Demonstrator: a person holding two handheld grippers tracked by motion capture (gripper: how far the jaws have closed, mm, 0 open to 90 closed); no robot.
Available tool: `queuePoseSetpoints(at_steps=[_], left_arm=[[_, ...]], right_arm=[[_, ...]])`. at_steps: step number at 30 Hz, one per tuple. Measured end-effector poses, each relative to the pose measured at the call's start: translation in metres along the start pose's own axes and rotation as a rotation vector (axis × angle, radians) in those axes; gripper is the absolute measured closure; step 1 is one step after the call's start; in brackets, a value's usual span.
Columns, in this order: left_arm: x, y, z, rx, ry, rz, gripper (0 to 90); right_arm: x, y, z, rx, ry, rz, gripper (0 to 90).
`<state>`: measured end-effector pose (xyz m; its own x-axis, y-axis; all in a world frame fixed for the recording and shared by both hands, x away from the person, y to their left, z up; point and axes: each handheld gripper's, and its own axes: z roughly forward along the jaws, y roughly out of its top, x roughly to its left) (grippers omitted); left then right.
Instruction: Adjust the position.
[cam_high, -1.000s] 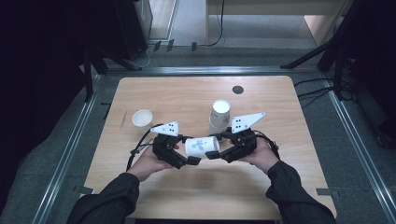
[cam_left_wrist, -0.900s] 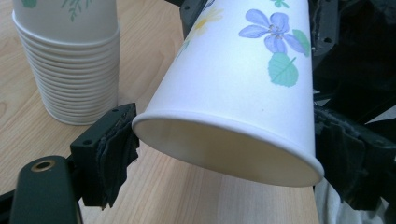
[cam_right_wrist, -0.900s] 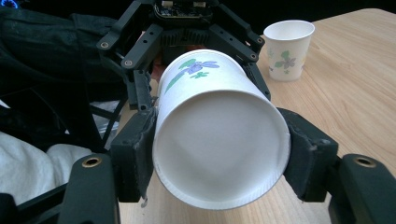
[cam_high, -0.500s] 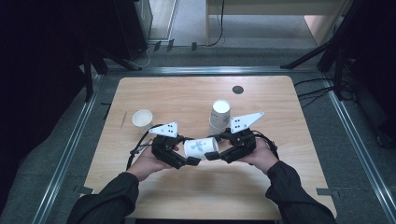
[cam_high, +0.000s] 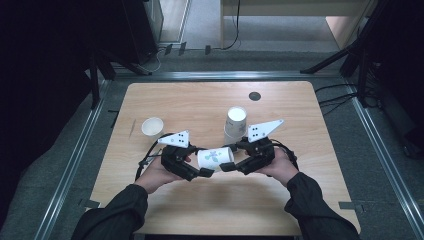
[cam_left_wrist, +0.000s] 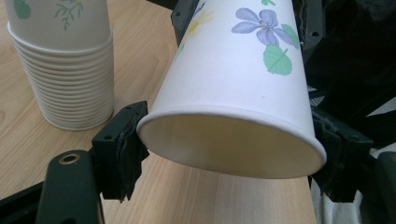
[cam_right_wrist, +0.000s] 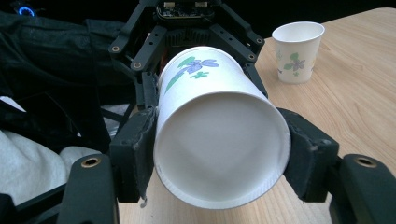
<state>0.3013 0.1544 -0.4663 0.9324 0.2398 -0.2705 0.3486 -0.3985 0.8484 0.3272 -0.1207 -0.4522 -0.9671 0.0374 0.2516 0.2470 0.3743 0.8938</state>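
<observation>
White paper, printed with violet flowers: that is the cup (cam_high: 215, 158) I hold lying on its side above the bench (cam_high: 300, 200), between my two grippers. My left gripper (cam_high: 204, 173) has just been closing on the cup's open rim end, and its pads now touch the wall on both sides. My right gripper (cam_high: 223, 166) is clamped on the cup's bottom end. Behind them, on the bench, stands the stack of cups (cam_high: 234, 123) upside down, and a single cup (cam_high: 152, 127) stands upright well to the left.
</observation>
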Motion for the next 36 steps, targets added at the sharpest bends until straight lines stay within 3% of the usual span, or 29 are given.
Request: queuePoseSetpoints(at_steps=[18, 21, 27, 36], left_arm=[[0.001, 0.005, -0.011, 0.009, 0.018, -0.013, 23.5], [-0.004, 0.010, -0.010, 0.070, 0.055, -0.016, 23.5], [-0.002, 0.018, -0.015, 0.133, 0.068, -0.006, 23.5], [0.001, 0.048, -0.023, 0.326, 0.124, 0.072, 23.5]], right_arm=[[0.000, -0.001, -0.004, 0.011, -0.043, -0.007, 28.0], [0.000, -0.002, -0.006, 0.019, -0.055, -0.004, 27.5], [0.003, -0.003, -0.013, 0.026, -0.074, -0.020, 27.2], [0.003, -0.004, -0.012, 0.041, -0.104, -0.033, 26.9]])
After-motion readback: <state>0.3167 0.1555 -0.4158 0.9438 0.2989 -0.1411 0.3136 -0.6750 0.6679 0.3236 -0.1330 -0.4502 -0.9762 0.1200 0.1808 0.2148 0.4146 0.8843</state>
